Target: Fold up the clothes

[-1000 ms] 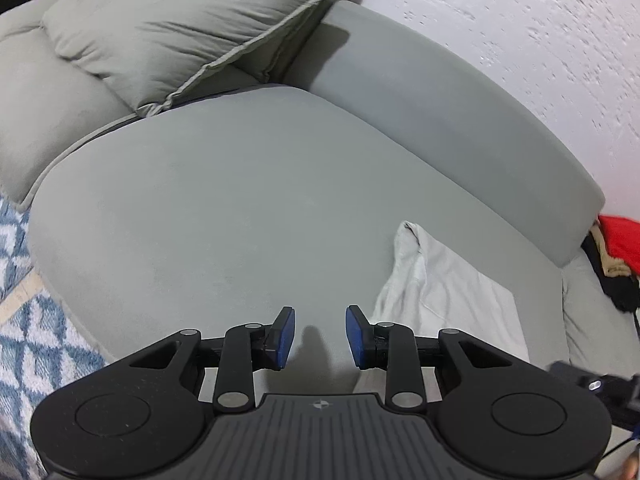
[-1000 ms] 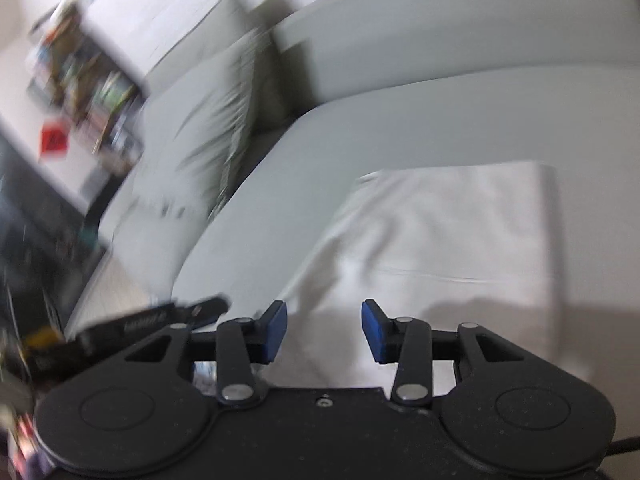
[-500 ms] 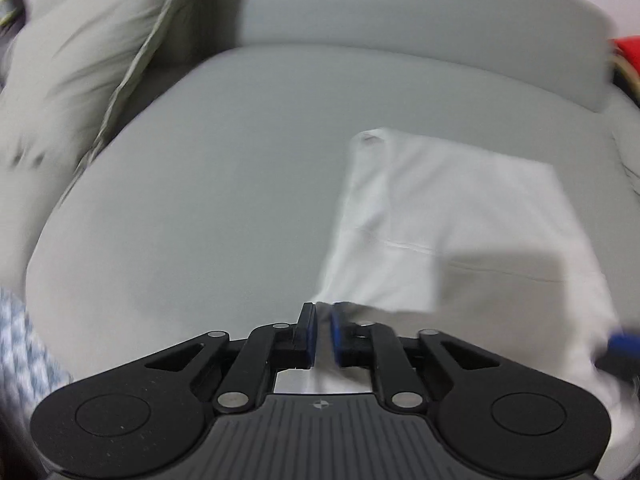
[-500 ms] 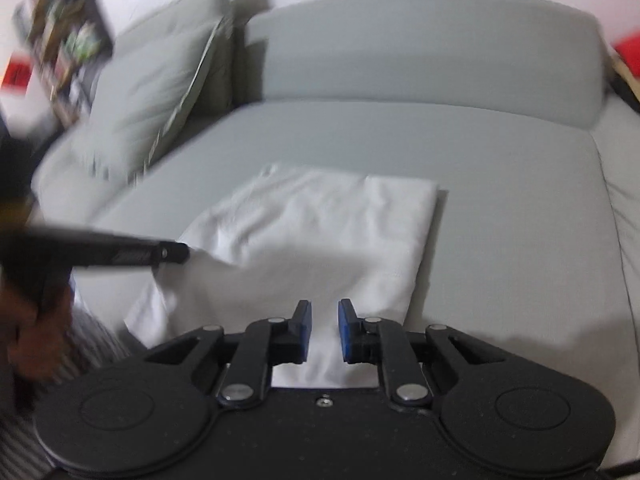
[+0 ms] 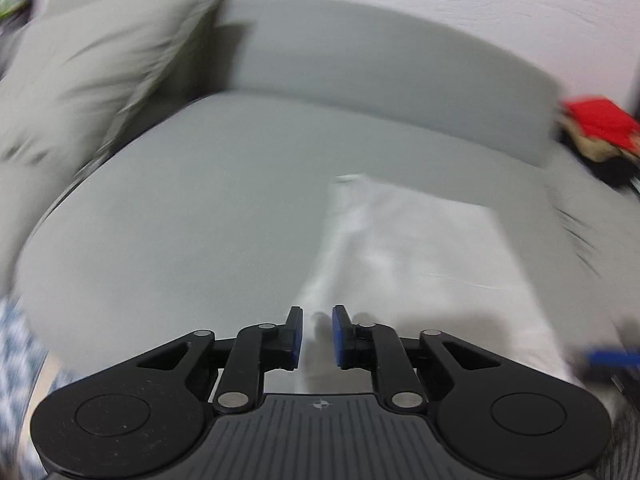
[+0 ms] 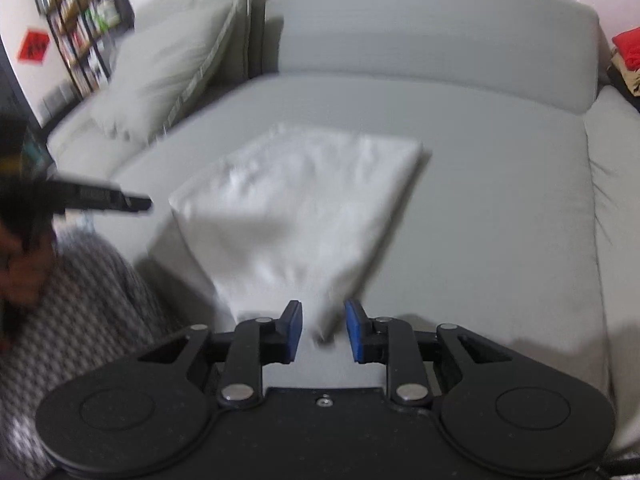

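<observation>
A white cloth (image 6: pixel 304 200) lies on the grey sofa seat (image 6: pixel 500 208), in the middle of the right wrist picture. It looks like a neat, flat shape with straight edges, so I think some folds are done. The near part of it comes down toward the bottom of the picture and looks lifted or hanging a bit. The picture is blurry, so I cannot say for sure.

The right claw (image 6: pixel 323 330) is at the bottom middle of its picture. Its jaws are a little way apart and are opening. The near corner of the cloth sits between them, but the blue pads do not seem to press on it.

The left claw (image 5: pixel 317 334) is at the bottom middle of its own picture, over the near left edge of the cloth (image 5: pixel 420 256). Its jaws are close together and closing. There is cloth in the gap, but I see space on both sides, so it does not seem to have hold of it.

A grey pillow (image 6: pixel 168 76) leans in the upper left. More clothes (image 5: pixel 600 128), red and dark, wait in a pile at the right edge. I think those still need folding, and this white cloth may need one more fold.
</observation>
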Tool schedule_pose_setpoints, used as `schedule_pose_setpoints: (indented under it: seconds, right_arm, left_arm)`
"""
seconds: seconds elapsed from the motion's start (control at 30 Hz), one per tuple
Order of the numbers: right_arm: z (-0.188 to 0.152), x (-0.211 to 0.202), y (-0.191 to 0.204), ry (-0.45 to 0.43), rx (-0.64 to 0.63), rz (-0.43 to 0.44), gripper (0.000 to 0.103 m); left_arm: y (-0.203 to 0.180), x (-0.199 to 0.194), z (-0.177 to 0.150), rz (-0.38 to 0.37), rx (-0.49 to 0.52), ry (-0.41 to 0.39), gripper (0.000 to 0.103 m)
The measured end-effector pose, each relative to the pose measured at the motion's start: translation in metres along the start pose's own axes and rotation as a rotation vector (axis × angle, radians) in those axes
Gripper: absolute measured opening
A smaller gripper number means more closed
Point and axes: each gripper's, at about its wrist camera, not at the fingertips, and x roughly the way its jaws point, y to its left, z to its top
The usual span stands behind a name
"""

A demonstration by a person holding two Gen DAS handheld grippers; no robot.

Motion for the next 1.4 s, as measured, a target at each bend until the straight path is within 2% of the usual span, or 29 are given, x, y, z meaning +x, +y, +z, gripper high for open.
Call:
schedule_pose_setpoints:
  seconds: [0.07, 0.1, 0.13, 0.27, 0.3, 0.4, 0.47, 0.53, 0.7, 0.87, 0.93, 1.07, 1.17, 1.2, 1.3, 1.33, 1.37, 1.4]
  right_arm:
    - [0.010, 0.010, 0.009, -0.024, -0.007, 0.030, 0.019]
    - [0.014, 0.018, 0.016, -0.029, -0.023, 0.051, 0.018]
    - [0.016, 0.027, 0.022, -0.021, -0.038, 0.063, 0.018]
    - [0.010, 0.059, 0.036, 0.089, -0.085, -0.001, 0.019]
    - [0.005, 0.055, 0.033, 0.081, -0.085, 0.007, 0.019]
    - [0.000, 0.030, 0.016, 0.069, -0.022, 0.058, 0.020]
    - [0.005, 0.018, 0.000, 0.021, 0.034, 0.067, 0.020]
    - [0.014, 0.015, -0.018, -0.030, 0.117, 0.068, 0.021]
    - [0.040, 0.032, -0.060, -0.150, 0.359, 0.082, 0.017]
    - [0.069, 0.080, -0.079, -0.209, 0.489, 0.138, 0.016]
    - [0.081, 0.105, -0.083, -0.223, 0.524, 0.162, 0.016]
    - [0.099, 0.162, -0.089, -0.202, 0.555, 0.170, 0.016]
    - [0.099, 0.199, -0.099, -0.144, 0.573, 0.189, 0.015]
    - [0.097, 0.208, -0.103, -0.135, 0.579, 0.190, 0.005]
    - [0.083, 0.209, -0.130, -0.222, 0.671, 0.090, 0.000]
    - [0.076, 0.206, -0.145, -0.256, 0.767, 0.094, 0.000]
    - [0.070, 0.199, -0.154, -0.294, 0.821, 0.063, 0.000]
    - [0.067, 0.191, -0.160, -0.323, 0.831, -0.008, 0.000]
  left_arm:
    - [-0.025, 0.008, 0.001, -0.036, 0.106, -0.001, 0.015]
    - [-0.036, 0.016, 0.001, -0.051, 0.155, 0.030, 0.016]
    - [-0.046, 0.027, 0.000, -0.042, 0.202, 0.084, 0.026]
    - [-0.056, 0.035, -0.008, 0.091, 0.261, 0.159, 0.028]
    - [-0.058, 0.036, -0.010, 0.122, 0.274, 0.176, 0.028]
    - [-0.039, 0.021, -0.005, 0.030, 0.174, 0.101, 0.026]
    - [-0.029, 0.015, 0.005, -0.046, 0.088, 0.035, 0.026]
    - [-0.029, 0.019, 0.016, -0.045, 0.057, -0.017, 0.025]
    - [-0.048, 0.048, 0.048, -0.049, 0.090, -0.032, 0.020]
    - [-0.072, 0.084, 0.083, -0.089, 0.151, -0.057, 0.021]
    - [-0.076, 0.108, 0.096, -0.077, 0.154, -0.061, 0.021]
    - [-0.070, 0.160, 0.104, -0.037, 0.136, -0.037, 0.019]
    - [-0.056, 0.191, 0.096, 0.052, 0.099, -0.012, 0.018]
    - [-0.049, 0.197, 0.096, 0.073, 0.062, -0.001, 0.013]
    - [-0.033, 0.200, 0.100, 0.094, -0.032, 0.000, 0.012]
    - [-0.031, 0.197, 0.100, 0.138, -0.038, -0.014, 0.012]
    - [-0.030, 0.194, 0.101, 0.215, -0.042, -0.030, 0.015]
    - [-0.026, 0.190, 0.101, 0.302, -0.052, -0.039, 0.016]
